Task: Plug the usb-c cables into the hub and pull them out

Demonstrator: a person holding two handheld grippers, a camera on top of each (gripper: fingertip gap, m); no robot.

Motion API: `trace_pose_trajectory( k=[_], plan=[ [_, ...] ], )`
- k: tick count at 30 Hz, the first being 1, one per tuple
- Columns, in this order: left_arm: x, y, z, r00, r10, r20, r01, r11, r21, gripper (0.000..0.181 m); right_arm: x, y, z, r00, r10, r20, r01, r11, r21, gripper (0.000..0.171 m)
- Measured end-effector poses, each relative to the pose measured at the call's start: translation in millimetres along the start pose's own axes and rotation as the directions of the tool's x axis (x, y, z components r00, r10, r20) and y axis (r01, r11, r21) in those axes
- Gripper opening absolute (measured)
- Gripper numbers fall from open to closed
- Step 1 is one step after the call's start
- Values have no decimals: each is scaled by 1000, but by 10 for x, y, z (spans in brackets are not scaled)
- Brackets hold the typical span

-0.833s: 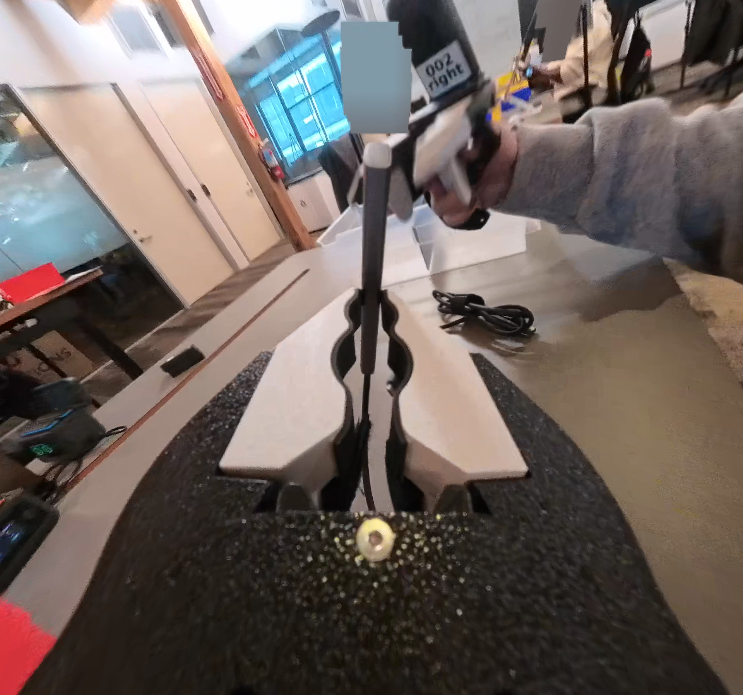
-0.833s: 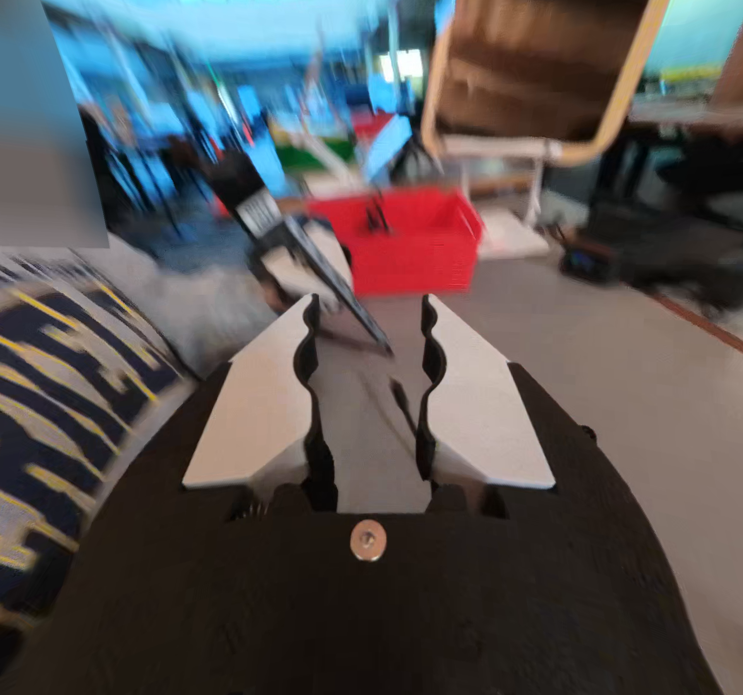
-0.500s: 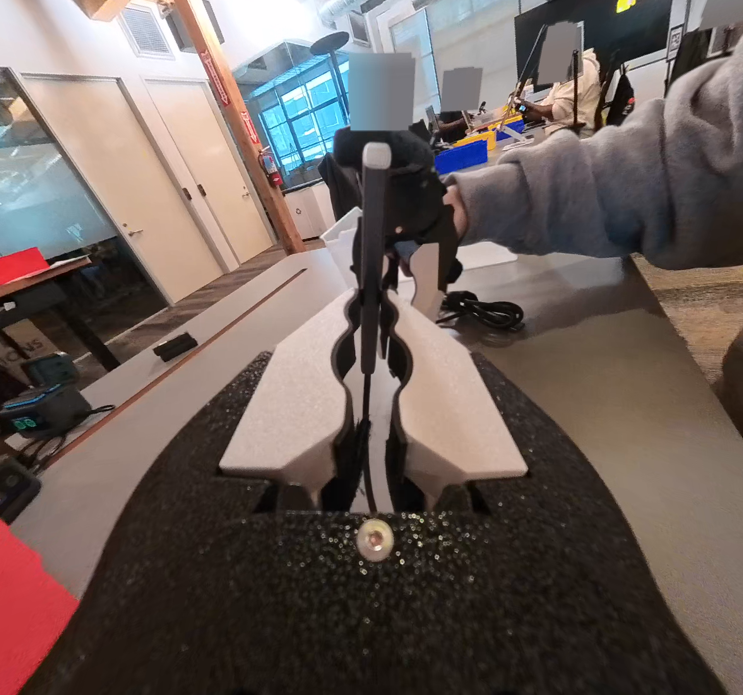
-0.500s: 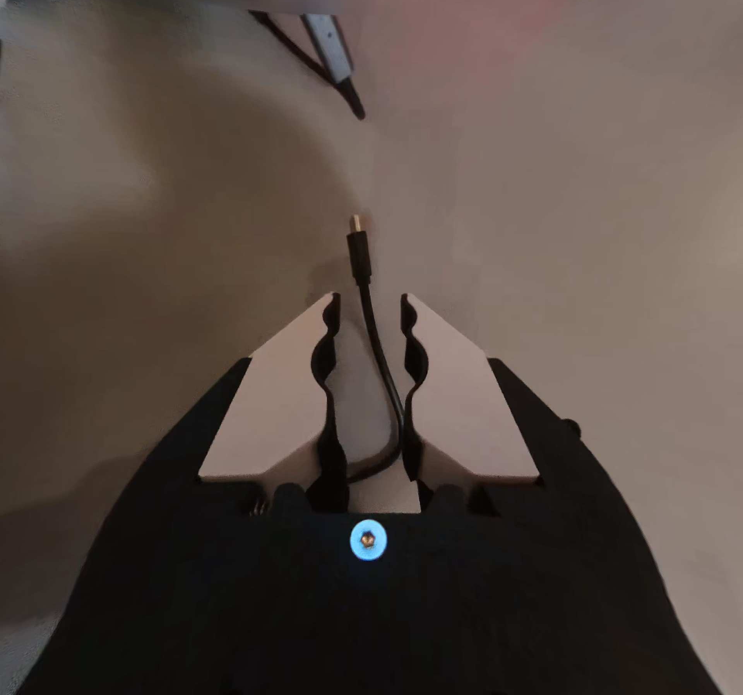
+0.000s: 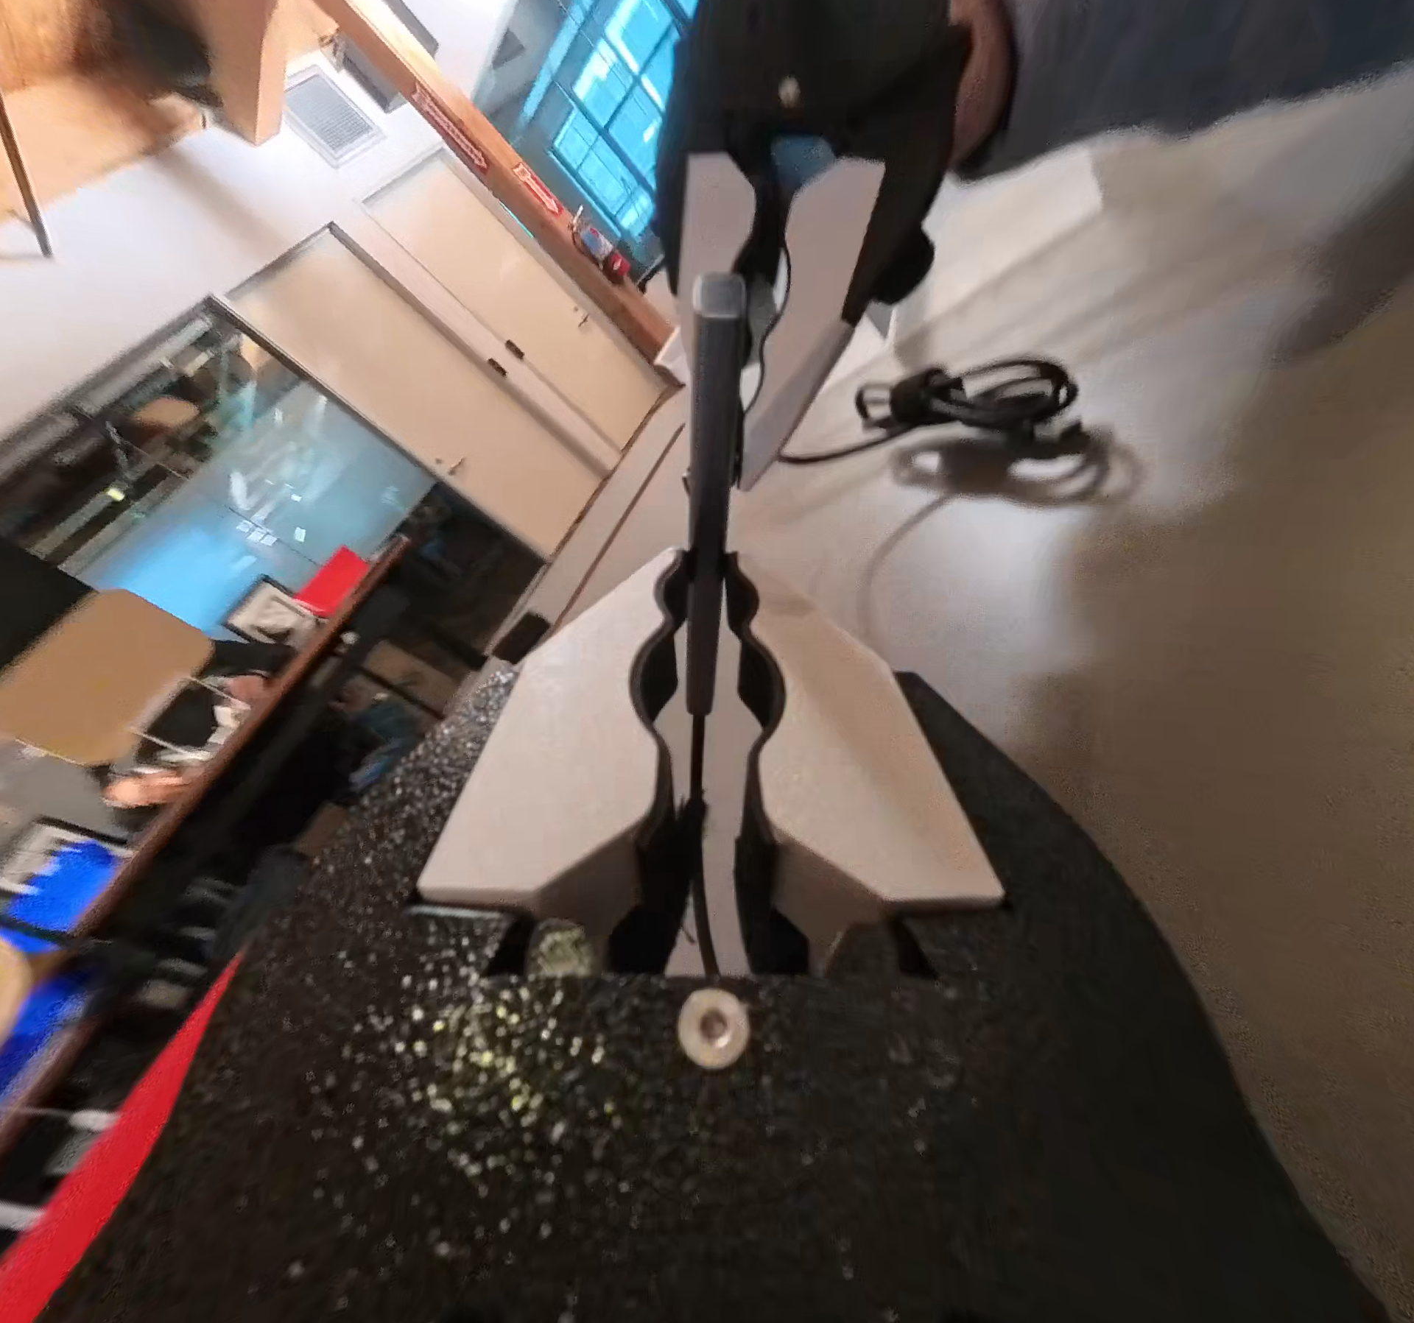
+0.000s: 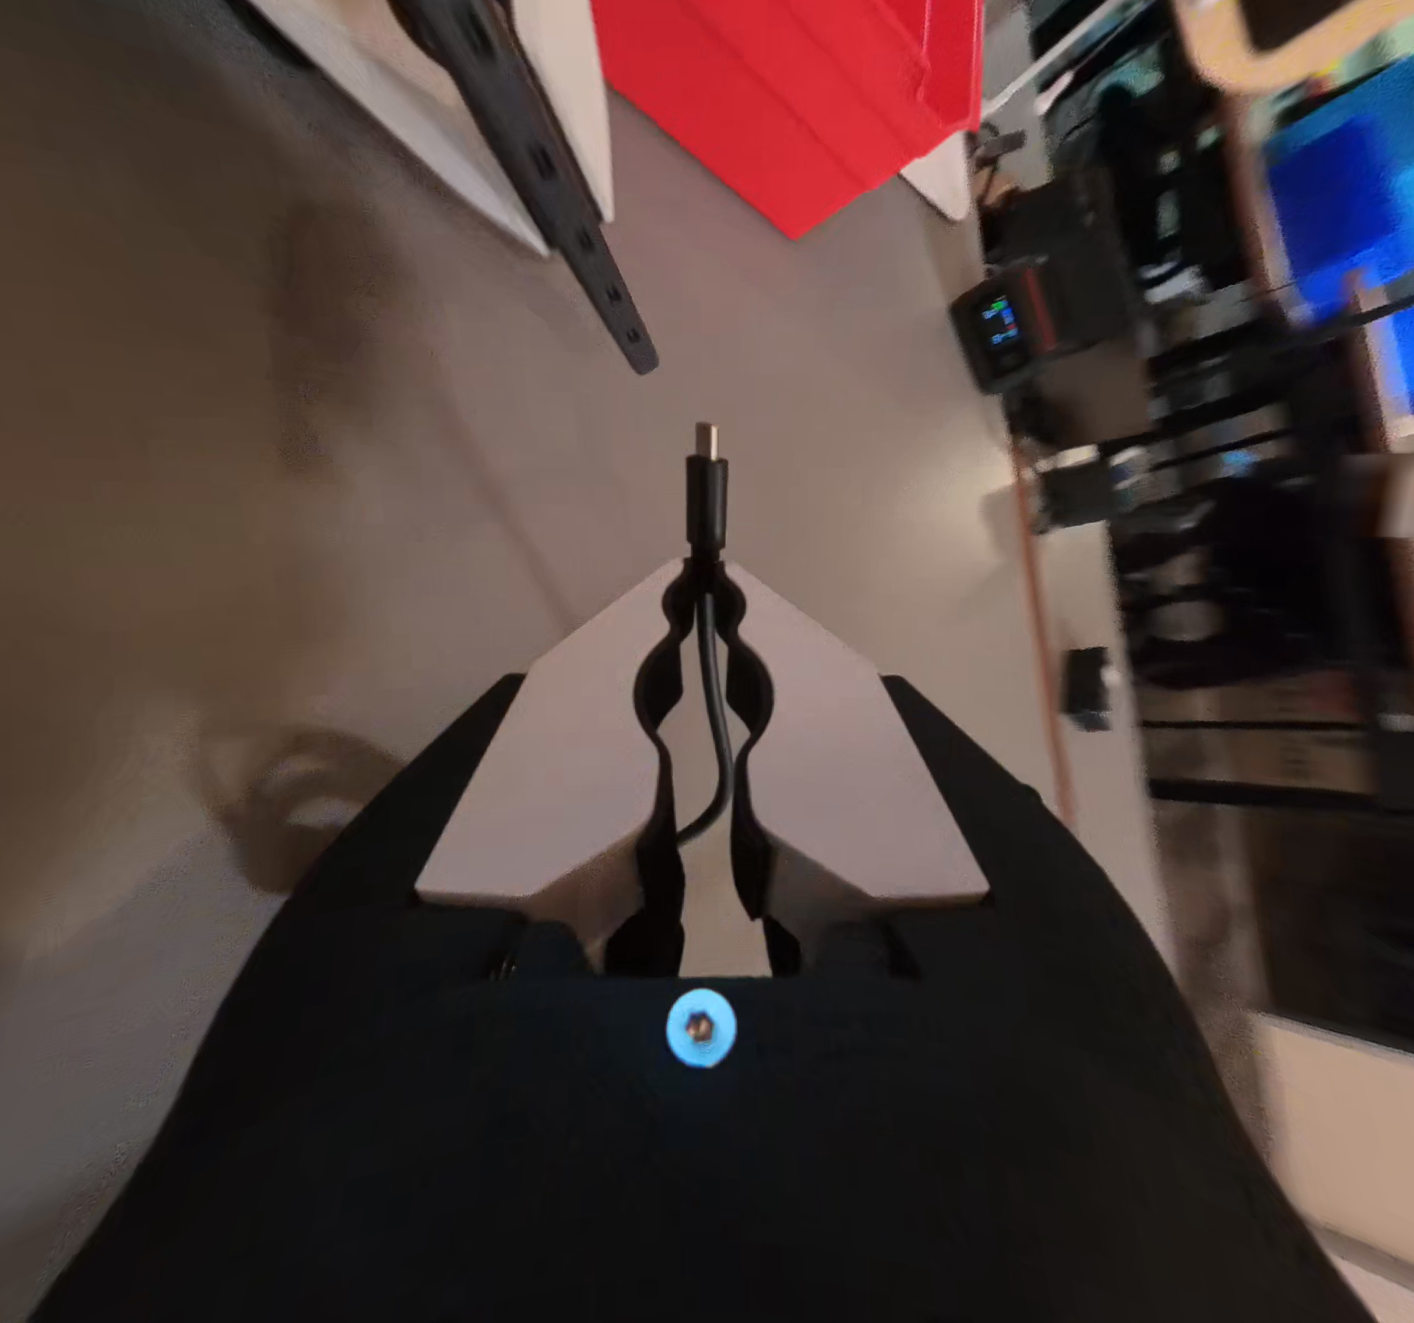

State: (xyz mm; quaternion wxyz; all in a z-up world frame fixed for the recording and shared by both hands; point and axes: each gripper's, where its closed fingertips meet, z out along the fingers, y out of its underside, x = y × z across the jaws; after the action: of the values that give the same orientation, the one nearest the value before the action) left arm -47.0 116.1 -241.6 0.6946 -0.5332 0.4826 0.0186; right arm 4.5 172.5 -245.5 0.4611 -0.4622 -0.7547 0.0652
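Note:
My left gripper [image 5: 705,563] is shut on the hub [image 5: 711,491], a slim dark grey bar that sticks out forward between the fingers. My right gripper [image 6: 704,569] is shut on a black USB-C cable [image 6: 715,712], with its plug [image 6: 708,491] sticking out past the fingertips. In the right wrist view the hub [image 6: 535,162] slants in from the upper left with a row of ports along its edge. Its end is a short way from the plug's metal tip, not touching. The right gripper's white fingers [image 5: 811,307] show just behind the hub in the left wrist view.
A coiled black cable [image 5: 972,399] lies on the grey table [image 5: 1148,674] to the right of the hub. A red bin [image 6: 765,62] stands beyond the hub. A small black device with a lit display [image 6: 1010,330] sits at the table's edge. A grey sleeve [image 5: 1148,24] fills the upper right.
My right gripper has shut on the cable, which lay between its open fingers on the table, and lifted its plug toward the hub. Both grippers have tilted. The left still holds the hub.

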Motion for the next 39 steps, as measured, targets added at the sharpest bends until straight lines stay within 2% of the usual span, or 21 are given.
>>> trace_pose_trajectory(
  k=[1,3,5,8,13,22,28,39],
  plan=[
    [48,14,5,998,65,1,-65,998,-18,7,-39,-19,3,997,-65,-37,64,998,-18,2],
    [114,15,15,992,122,-5,-122,992,-27,7,-89,-50,12,978,-177,-108,172,984,-50,2],
    [178,9,25,993,114,-36,-115,993,-15,7,-65,-80,6,943,-269,-195,258,963,-79,2],
    [211,13,35,993,103,-52,-103,995,-3,7,5,-127,11,848,-417,-327,389,909,-148,2],
    [159,42,52,998,35,-44,-35,999,-6,7,-59,-142,117,773,-542,-331,485,840,-243,2],
    [47,2,25,993,-105,-45,107,993,53,7,-167,-183,273,772,-556,-308,490,829,-270,2],
    [72,28,43,996,-79,-46,80,996,31,7,-155,-160,318,791,-534,-299,458,841,-289,2],
    [104,70,68,997,-60,-52,60,998,-2,7,-78,-226,350,758,-581,-296,489,807,-332,2]
  ],
)
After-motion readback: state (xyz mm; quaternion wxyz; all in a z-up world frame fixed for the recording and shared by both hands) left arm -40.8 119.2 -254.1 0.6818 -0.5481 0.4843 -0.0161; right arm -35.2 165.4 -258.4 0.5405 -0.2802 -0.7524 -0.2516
